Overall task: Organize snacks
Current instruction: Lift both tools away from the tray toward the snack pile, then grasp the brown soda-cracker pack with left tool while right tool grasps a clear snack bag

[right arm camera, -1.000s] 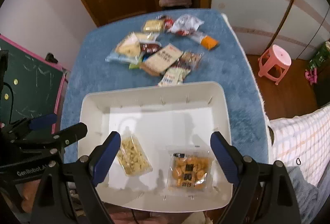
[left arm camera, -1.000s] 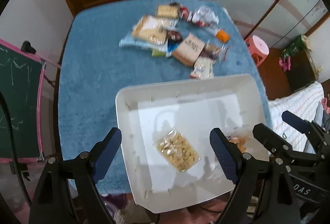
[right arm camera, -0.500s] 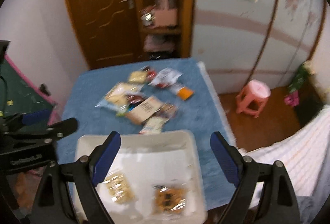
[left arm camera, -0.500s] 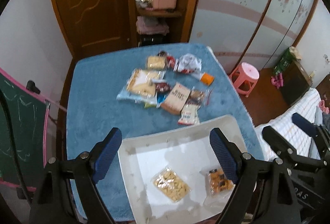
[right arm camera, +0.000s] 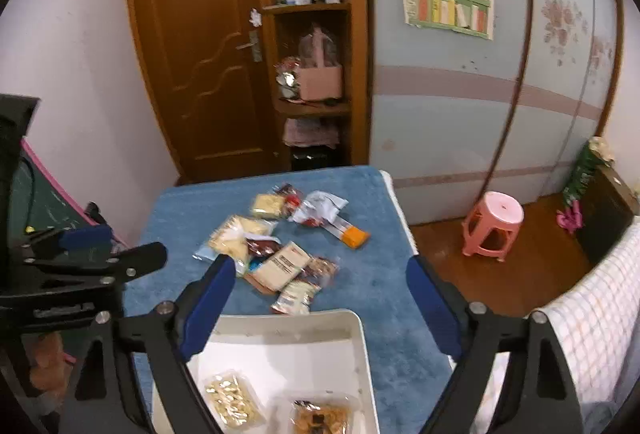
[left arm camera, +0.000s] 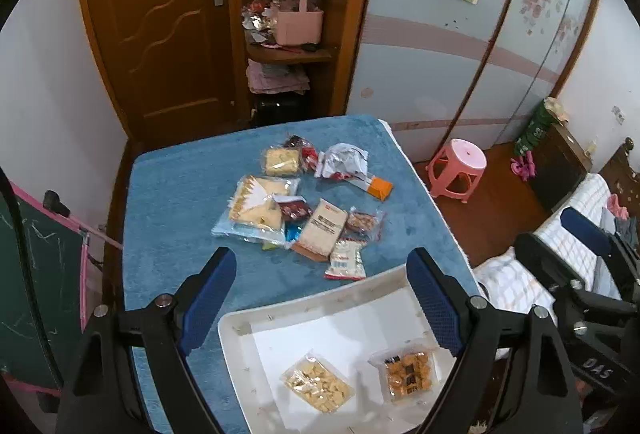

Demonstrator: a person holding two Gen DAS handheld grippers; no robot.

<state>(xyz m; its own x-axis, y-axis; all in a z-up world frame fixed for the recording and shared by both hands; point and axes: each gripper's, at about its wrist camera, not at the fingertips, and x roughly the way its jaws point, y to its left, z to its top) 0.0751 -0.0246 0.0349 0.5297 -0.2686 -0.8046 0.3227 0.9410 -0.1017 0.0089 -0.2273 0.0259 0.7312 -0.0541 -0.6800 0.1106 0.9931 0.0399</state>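
A white tray stands at the near edge of the blue-covered table. In it lie a clear bag of pale snacks and a bag of orange crackers. Several loose snack packets are heaped mid-table beyond the tray. My left gripper hangs open high above the tray's far rim, empty. My right gripper hovers beside it with its jaws closing slightly, and nothing is between them.
A pink stool stands on the wooden floor to the right of the table. A green chalkboard with a pink frame leans at the left. Behind the table are a wooden door, a shelf and a wardrobe; a checked bed cover lies right.
Both grippers have risen and tipped upward. The tray has slid to the bottom of both views, and the snack pile and the room beyond have come into view.
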